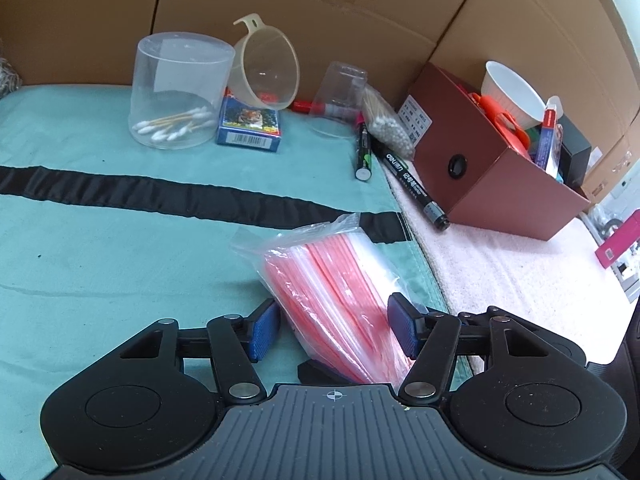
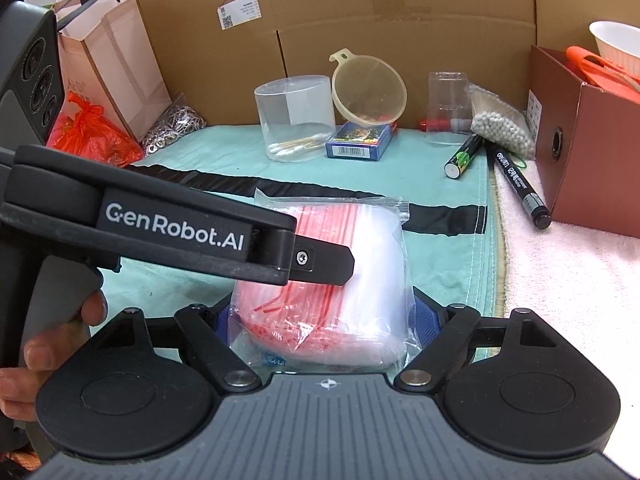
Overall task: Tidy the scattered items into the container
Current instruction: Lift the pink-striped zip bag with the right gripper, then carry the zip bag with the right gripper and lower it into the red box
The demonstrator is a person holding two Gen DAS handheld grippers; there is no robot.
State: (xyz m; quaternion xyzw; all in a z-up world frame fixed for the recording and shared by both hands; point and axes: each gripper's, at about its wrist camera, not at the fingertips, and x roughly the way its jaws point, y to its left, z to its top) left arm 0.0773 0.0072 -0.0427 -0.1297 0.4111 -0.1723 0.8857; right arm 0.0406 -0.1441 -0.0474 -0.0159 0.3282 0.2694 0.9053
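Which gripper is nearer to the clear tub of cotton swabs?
Left. The left gripper reaches in from the left over the bag of zip bags, between the right gripper and the clear tub. The right gripper sits behind that bag, farther from the tub.

The pack of bags (image 1: 332, 300) lies on the cloth (image 1: 100, 240), closest to us. Behind it, by the cardboard wall (image 1: 320, 8), stand the round tub (image 1: 180, 92) and card box (image 1: 250, 126), side by side. The battery (image 1: 363, 152) and marker (image 1: 414, 186) lie further right. The container (image 1: 492, 184) sits at the far right.
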